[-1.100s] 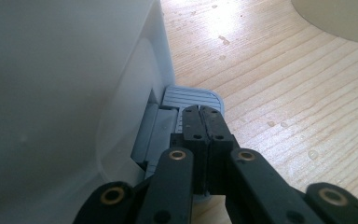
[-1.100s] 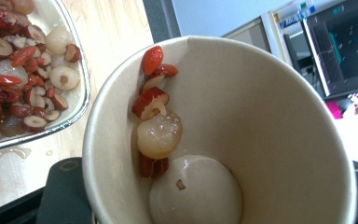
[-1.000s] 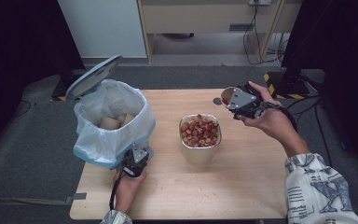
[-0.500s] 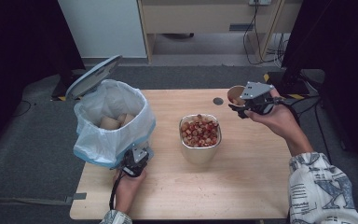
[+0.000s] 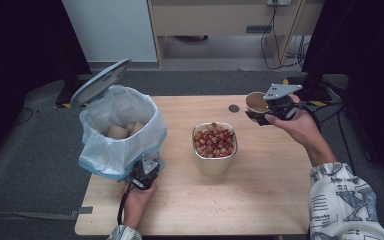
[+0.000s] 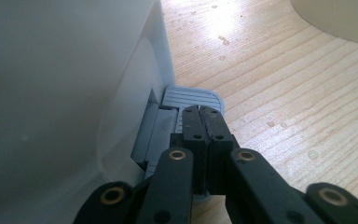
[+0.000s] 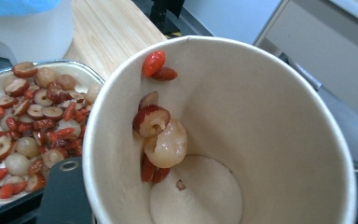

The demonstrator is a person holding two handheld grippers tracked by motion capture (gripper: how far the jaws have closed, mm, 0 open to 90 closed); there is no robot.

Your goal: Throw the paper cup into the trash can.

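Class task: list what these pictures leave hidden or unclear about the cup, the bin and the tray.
- Cup: outer wall and the jaw behind it, right gripper view, hidden by its rim.
- Bin: floor, high view, covered by cups and liner.
- Pedal: near part, left gripper view, under the left gripper.
- Tray: depth, high view, hidden by fruit.

My right sleeve (image 5: 347, 200) is white with grey lettering; both grippers have black jaws, brass rivets, and trailing black cables.

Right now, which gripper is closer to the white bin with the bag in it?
Left. The left gripper sits at the bin, on its foot pedal; the right gripper holds a paper cup across the table.
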